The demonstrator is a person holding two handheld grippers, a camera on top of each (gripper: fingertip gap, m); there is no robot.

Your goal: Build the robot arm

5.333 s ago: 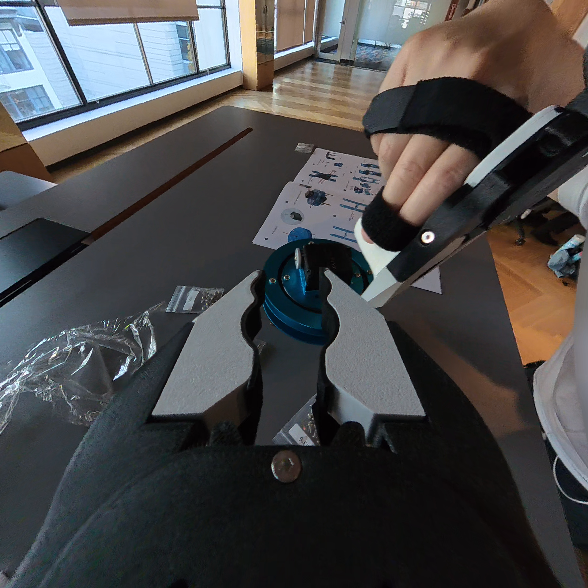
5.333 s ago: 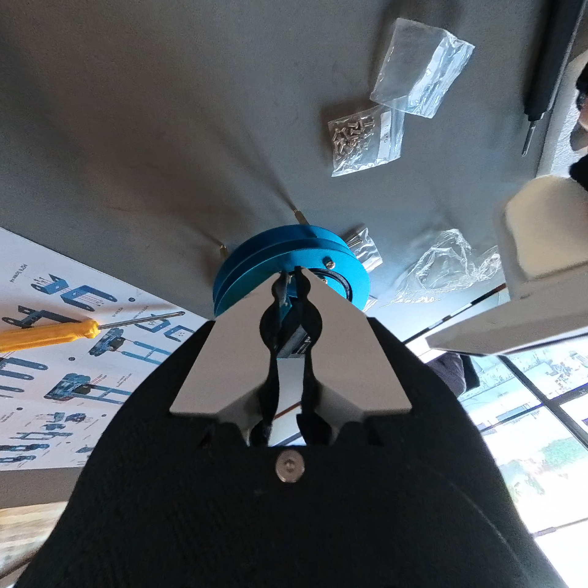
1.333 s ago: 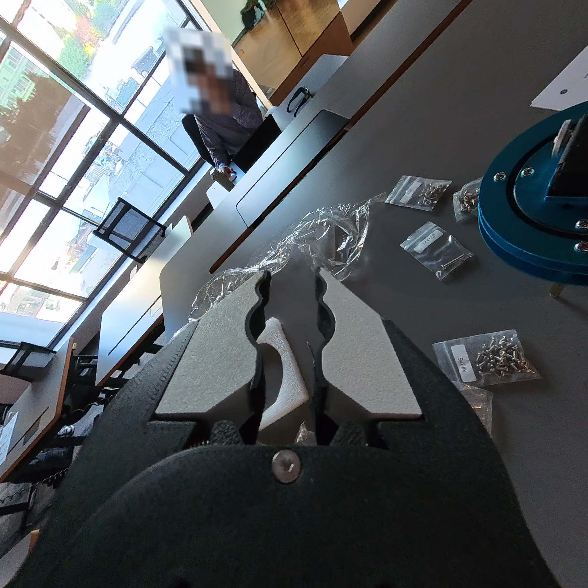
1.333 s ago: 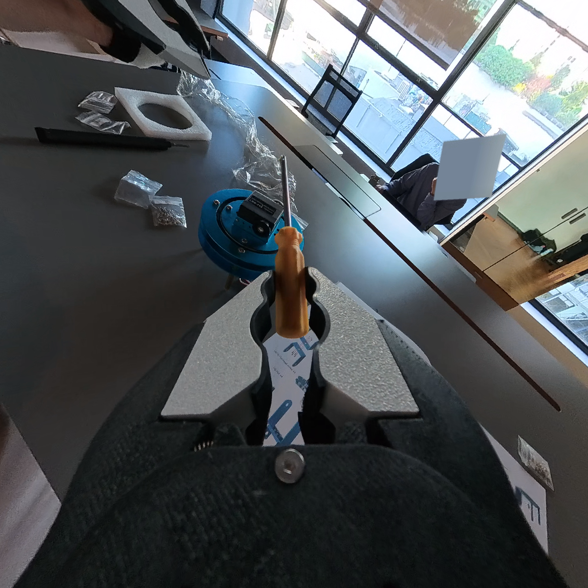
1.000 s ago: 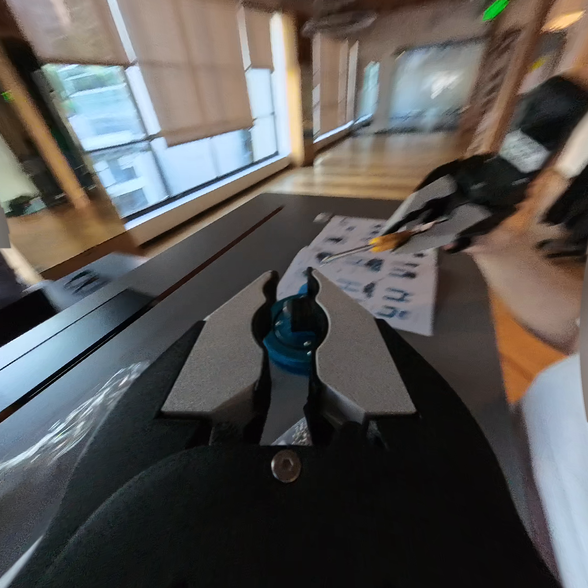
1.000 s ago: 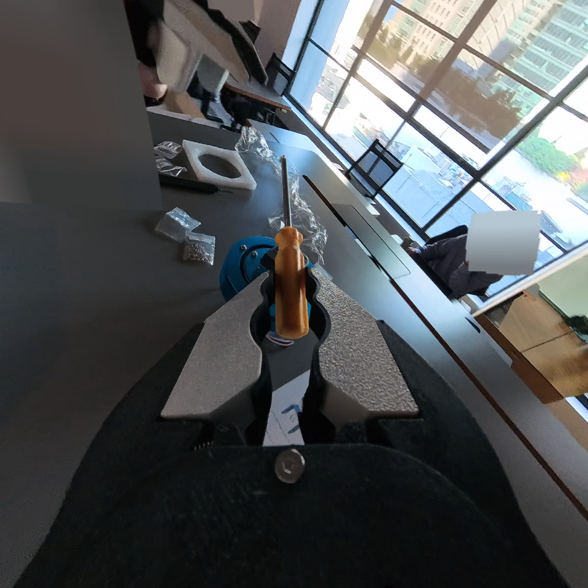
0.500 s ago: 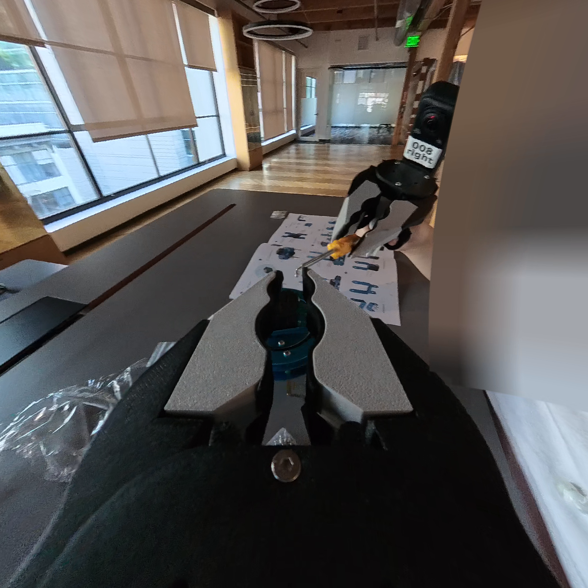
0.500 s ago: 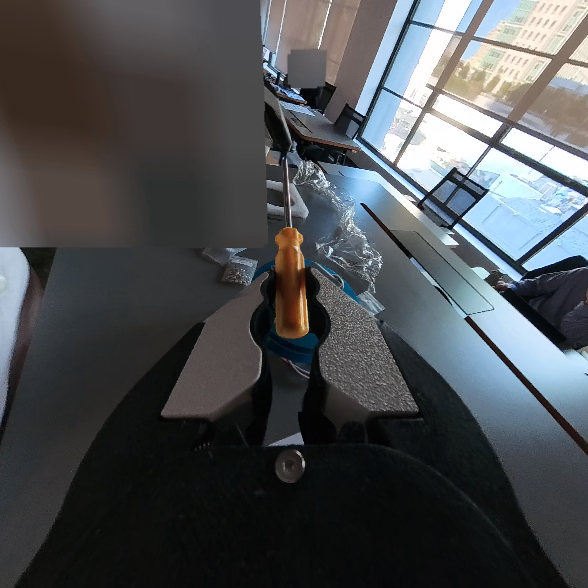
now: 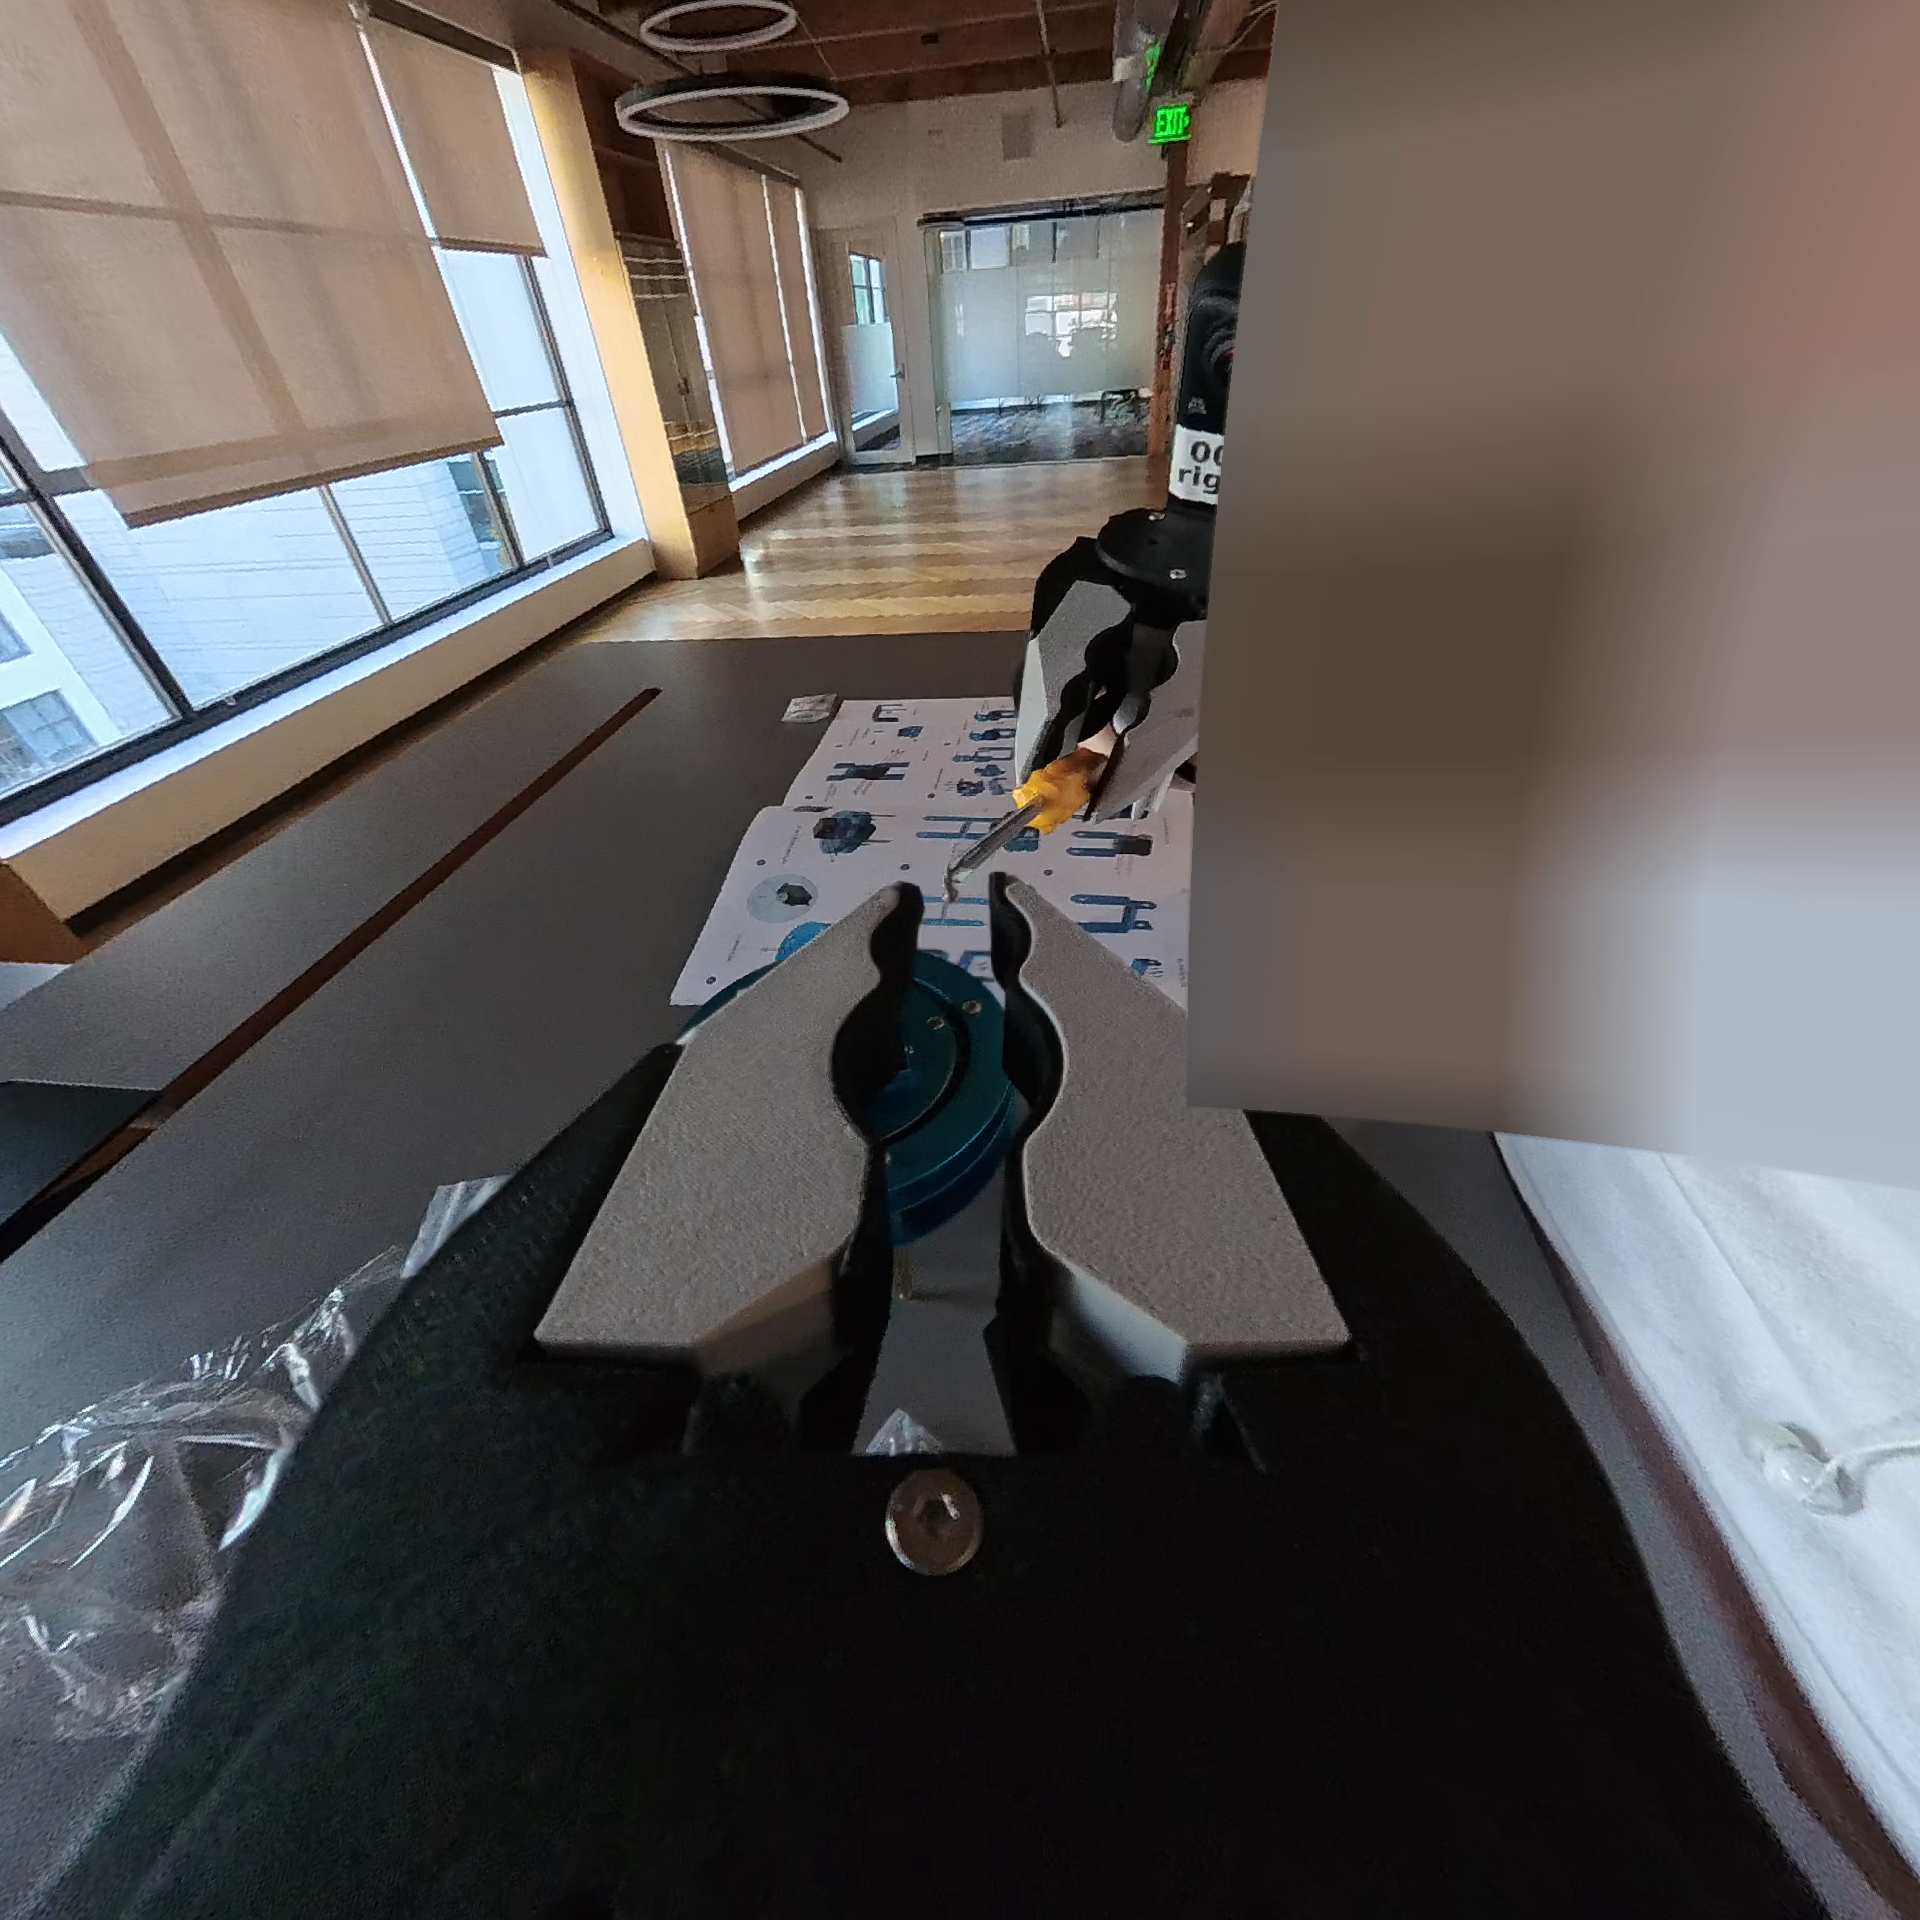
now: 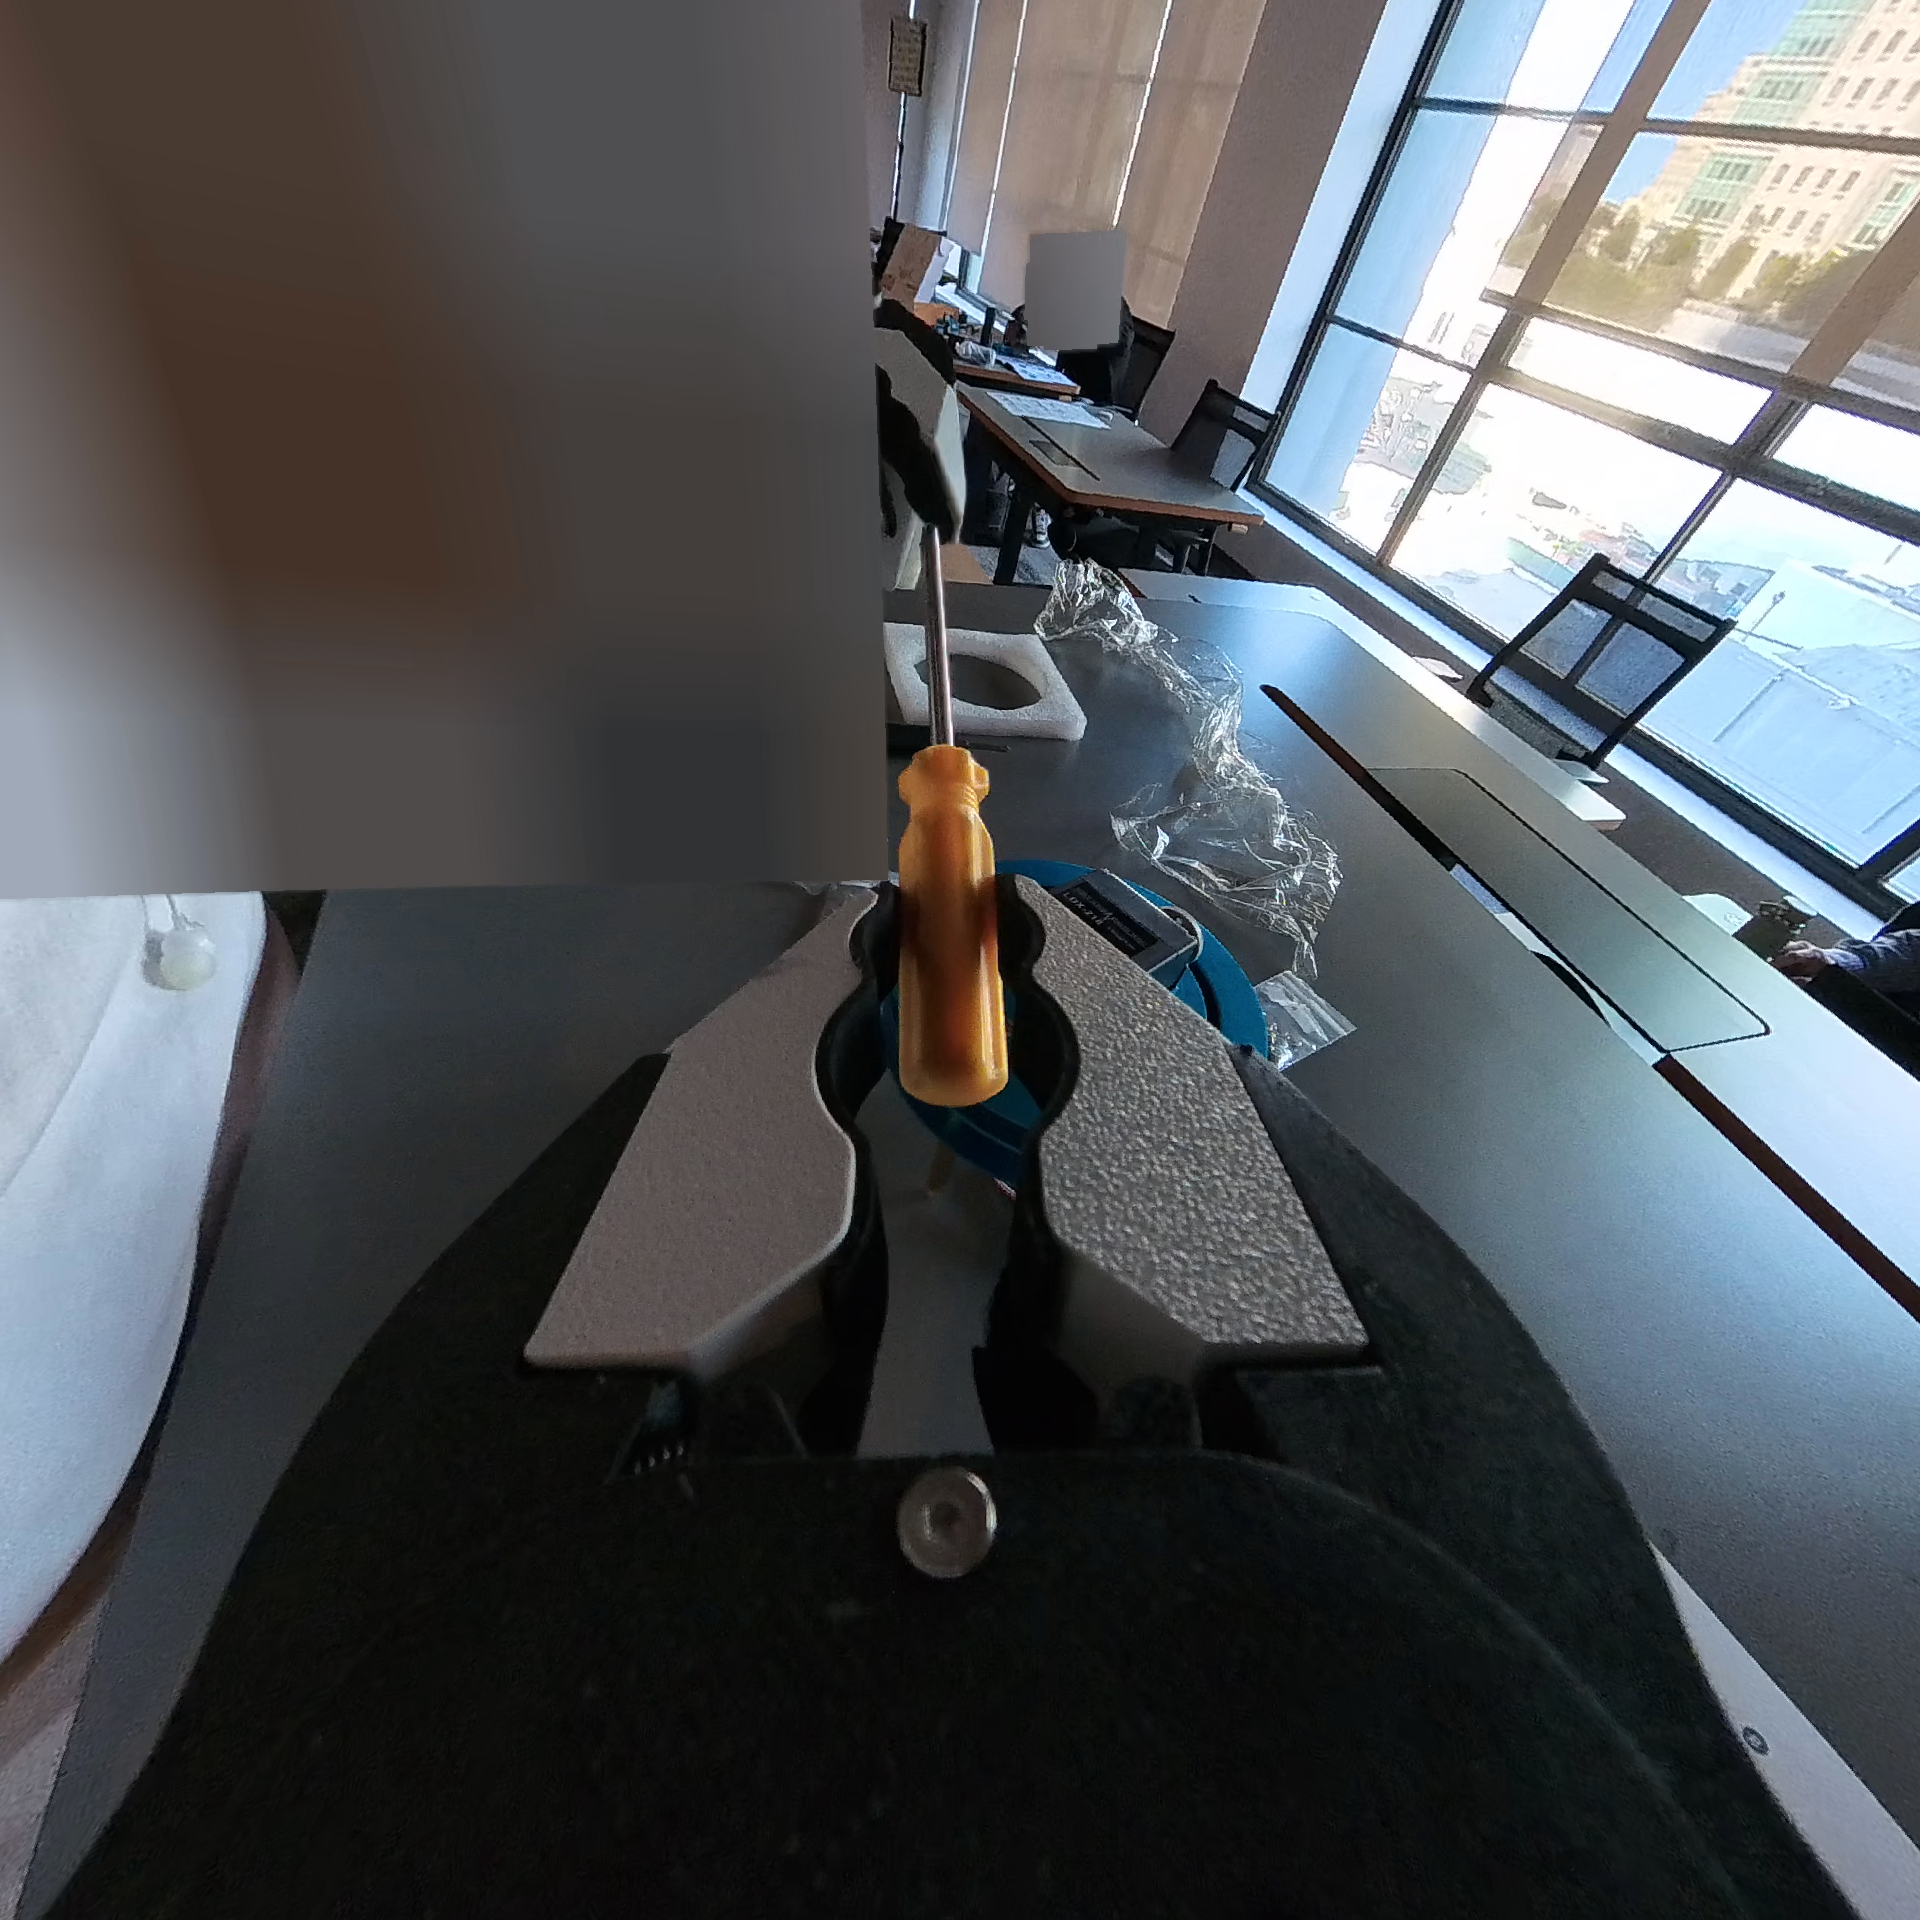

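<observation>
Both of our grippers have swung round since a second ago, when the left one looked at the bags of screws and the foam; now they face each other over the blue round base (image 9: 940, 1091).

Our right gripper (image 10: 948, 940) is squeezed onto the yellow-handled screwdriver (image 10: 948, 935). Its handle sits between the two grey fingers, and its thin metal rod sticks straight out ahead of the gripper, the same way the fingers point. From the left view, the screwdriver (image 9: 1049, 805) slants down and its tip hangs just past our left fingertips, above the far edge of the blue base.

Our left gripper (image 9: 948, 904) holds nothing. Its fingers stand a small way apart, and we see the blue base through the gap, right in front of it and below.

So the blue base lies between our two grippers, close to both. We cannot tell which is nearer. On top of the base sits a small black box part (image 10: 1127, 925).

Past the base, from the left gripper, lie the white sheets with blue drawings (image 9: 904, 831). Past it, from the right gripper, lie crinkly clear plastic wrap (image 10: 1226, 821), a white foam frame (image 10: 987, 686) and a small clear bag (image 10: 1299, 1013), all on the dark table (image 10: 1455, 1195).
</observation>
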